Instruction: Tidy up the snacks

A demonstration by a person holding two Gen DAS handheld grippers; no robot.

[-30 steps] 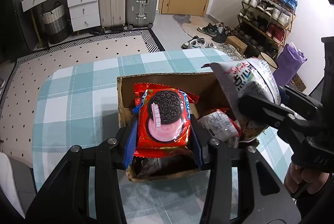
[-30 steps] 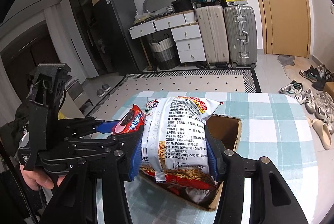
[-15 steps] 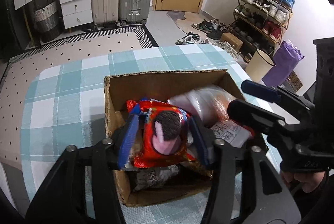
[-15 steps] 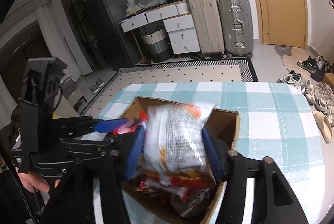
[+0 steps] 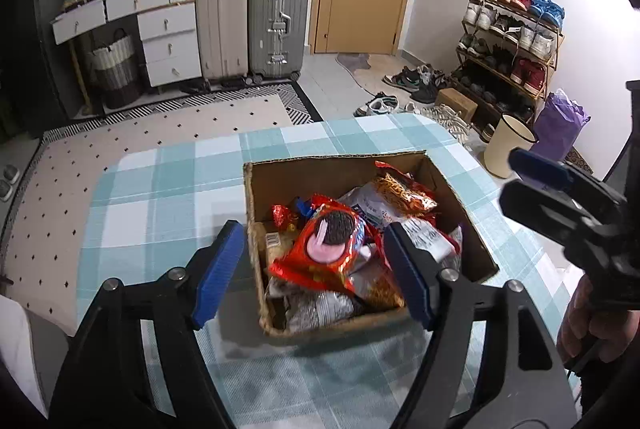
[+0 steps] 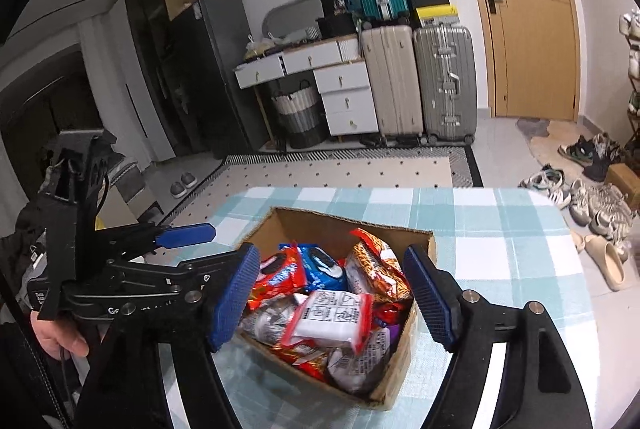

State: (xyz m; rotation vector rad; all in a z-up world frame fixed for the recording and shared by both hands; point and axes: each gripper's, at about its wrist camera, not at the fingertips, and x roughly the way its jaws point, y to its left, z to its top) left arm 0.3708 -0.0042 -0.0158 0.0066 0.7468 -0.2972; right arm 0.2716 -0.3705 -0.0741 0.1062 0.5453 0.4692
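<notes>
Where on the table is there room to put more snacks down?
The checked tablecloth is bare left of the cardboard box, behind it toward the rug, and in front by the tongs. In the right wrist view it is also bare right of the box. The box itself is crowded, heaped with snack packets.

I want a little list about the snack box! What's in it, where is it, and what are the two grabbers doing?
box: open cardboard box on a blue-and-white checked tablecloth
inside: a heap of snack packets, filling much of the box
on top: red cookie packet, lying tilted
also inside: white packet with red ends and a noodle snack bag
left gripper: jaws opening, pads clear of the cookie packet
right gripper: jaws opening, holding nothing
table around box: no loose snacks seen
</notes>
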